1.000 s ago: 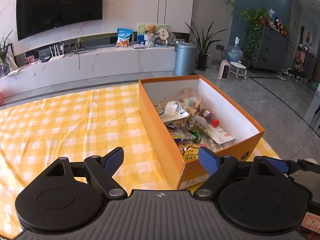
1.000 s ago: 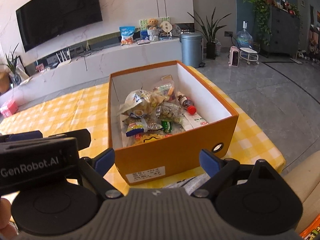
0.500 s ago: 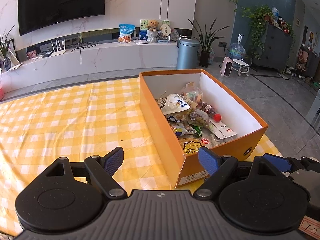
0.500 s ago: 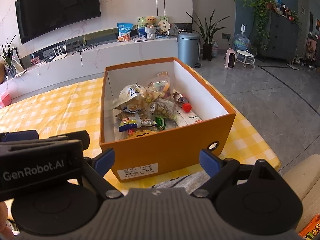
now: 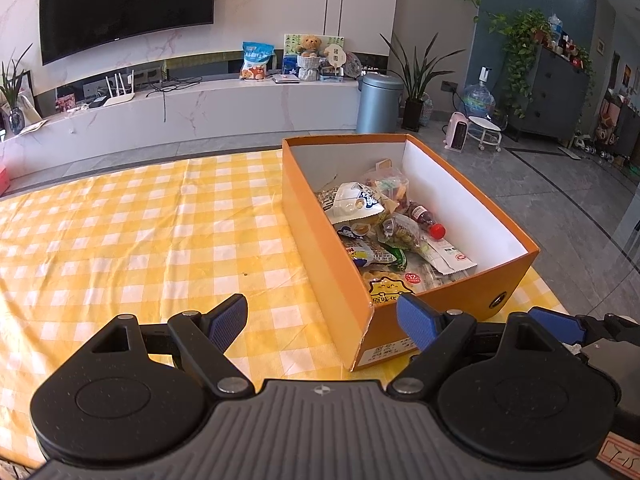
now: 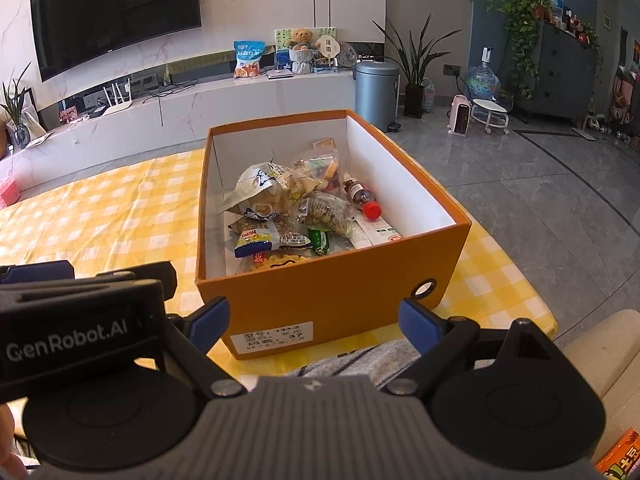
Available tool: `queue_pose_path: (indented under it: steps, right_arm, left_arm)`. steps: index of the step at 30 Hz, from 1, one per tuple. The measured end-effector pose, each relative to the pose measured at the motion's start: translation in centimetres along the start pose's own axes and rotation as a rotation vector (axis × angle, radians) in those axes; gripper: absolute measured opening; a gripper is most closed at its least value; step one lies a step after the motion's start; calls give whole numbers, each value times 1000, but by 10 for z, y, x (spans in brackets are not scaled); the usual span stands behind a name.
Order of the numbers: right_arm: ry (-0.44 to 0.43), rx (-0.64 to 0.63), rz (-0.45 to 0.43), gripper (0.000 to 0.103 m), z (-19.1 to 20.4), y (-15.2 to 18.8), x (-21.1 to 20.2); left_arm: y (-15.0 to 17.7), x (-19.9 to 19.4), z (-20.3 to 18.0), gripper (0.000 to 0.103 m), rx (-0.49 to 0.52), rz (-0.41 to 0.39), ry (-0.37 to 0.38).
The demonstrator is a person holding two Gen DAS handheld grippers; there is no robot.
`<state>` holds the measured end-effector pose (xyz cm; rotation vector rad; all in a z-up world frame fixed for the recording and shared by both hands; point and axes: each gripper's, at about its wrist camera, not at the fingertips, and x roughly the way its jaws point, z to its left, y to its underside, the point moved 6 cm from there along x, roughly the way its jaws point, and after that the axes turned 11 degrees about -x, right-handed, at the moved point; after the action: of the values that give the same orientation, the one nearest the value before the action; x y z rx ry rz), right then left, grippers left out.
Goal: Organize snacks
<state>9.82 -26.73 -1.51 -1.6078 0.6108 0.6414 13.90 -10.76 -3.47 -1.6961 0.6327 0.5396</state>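
An orange cardboard box (image 5: 320, 240) (image 6: 340, 300) stands on the yellow checked tablecloth (image 5: 140, 232) at the table's right end. It holds several snack packets (image 5: 356, 204) (image 6: 264, 188) and a small red-capped bottle (image 5: 430, 222) (image 6: 362, 198). My left gripper (image 5: 322, 320) is open and empty, near the box's front left corner. My right gripper (image 6: 314, 320) is open and empty, in front of the box's labelled end. The left gripper's body (image 6: 76, 320) shows at the left of the right wrist view.
An orange snack packet (image 6: 620, 458) lies at the bottom right corner of the right wrist view. A striped cloth (image 6: 360, 360) lies under my right gripper. A grey bin (image 5: 378, 102), plants and a TV bench stand across the room.
Both grippers have drawn back and lifted a little, so the box looks smaller and farther. Both stay open and empty. The box and snacks have not moved.
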Motion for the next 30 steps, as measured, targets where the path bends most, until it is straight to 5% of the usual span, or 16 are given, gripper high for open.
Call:
queue_pose_path:
  steps: [30]
  right_arm:
    - [21, -21, -9, 88, 5, 0, -2]
  left_arm:
    - [0, -3, 4, 99, -26, -13, 0]
